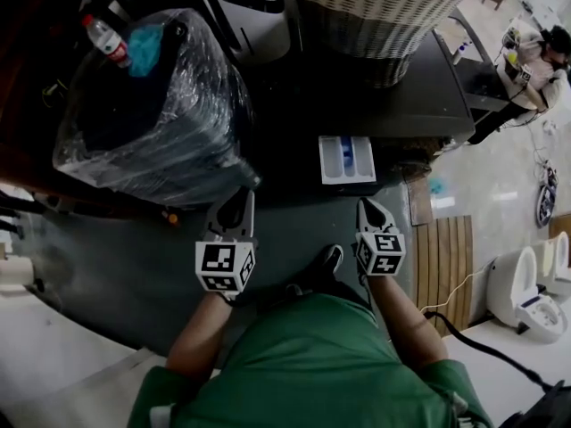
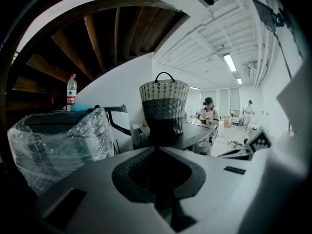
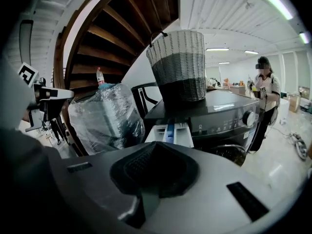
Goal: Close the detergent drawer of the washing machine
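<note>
The dark washing machine stands ahead of me, and its white detergent drawer with a blue compartment is pulled out toward me. In the right gripper view the drawer juts from the machine's front, left of the control panel. My right gripper hovers just below and right of the drawer, apart from it, jaws shut and empty. My left gripper is further left, beside the wrapped bundle, also shut with nothing in it. The shut left gripper points toward the basket.
A wicker basket sits on the machine's top. Left of the machine is a plastic-wrapped dark bundle with a water bottle on it. A person stands at the far right. A wooden slat mat lies to the right.
</note>
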### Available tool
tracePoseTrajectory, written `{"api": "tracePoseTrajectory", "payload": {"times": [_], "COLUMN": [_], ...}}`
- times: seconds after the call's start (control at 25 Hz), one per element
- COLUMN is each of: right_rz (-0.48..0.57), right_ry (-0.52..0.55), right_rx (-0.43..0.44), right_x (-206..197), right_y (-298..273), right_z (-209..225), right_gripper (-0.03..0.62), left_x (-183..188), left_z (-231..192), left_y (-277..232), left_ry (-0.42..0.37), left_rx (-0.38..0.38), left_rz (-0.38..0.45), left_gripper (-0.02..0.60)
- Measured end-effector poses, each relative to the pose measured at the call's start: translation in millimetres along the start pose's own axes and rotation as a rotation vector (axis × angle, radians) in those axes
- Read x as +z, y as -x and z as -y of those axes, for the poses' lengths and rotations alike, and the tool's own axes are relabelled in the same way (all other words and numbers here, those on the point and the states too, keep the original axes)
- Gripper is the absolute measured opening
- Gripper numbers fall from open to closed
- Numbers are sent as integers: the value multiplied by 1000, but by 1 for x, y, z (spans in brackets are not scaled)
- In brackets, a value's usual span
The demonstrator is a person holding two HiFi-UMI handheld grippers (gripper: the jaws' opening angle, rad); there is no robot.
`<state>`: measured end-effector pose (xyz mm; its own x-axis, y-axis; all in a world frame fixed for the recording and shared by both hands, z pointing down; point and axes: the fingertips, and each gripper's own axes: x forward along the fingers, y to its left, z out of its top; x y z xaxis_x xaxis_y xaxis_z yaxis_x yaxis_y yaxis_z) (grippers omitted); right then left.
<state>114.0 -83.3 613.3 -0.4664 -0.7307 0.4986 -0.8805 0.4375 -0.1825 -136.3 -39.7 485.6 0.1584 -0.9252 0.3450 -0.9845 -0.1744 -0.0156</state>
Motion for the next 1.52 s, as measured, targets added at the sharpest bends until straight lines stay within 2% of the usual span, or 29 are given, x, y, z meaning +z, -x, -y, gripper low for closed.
{"api": "tracePoseTrajectory", "payload": {"times": [0.28, 0.6, 0.92, 1.04, 1.32, 1.52], "right_rz": [-137, -186, -204, -213, -203, -167], "right_ry": [-30, -36, -56, -61, -60, -76], "right_rx": [49, -2, -116, -152, -191, -205], "right_x": [-43, -56, -45, -43, -32, -14], "right_y": [-39, -60, -71, -74, -92, -112], "right_z": [10, 30, 24, 22, 26, 32], "right_gripper": [19, 20, 20, 20, 20, 19], "left_x": [12, -1, -3, -4, -15, -13], "left_z": [15, 14, -1, -12, -27, -39], "left_y": [-37, -68, -115, -128, -142, -141], "left_ry": [-26, -28, -29, -24, -23, -32], "left_rx": [0, -44, -201, -238, -272, -252], "left_rz": [-35, -90, -96, -100, -134, -136], "left_gripper": [41, 41, 41, 41, 41, 41]}}
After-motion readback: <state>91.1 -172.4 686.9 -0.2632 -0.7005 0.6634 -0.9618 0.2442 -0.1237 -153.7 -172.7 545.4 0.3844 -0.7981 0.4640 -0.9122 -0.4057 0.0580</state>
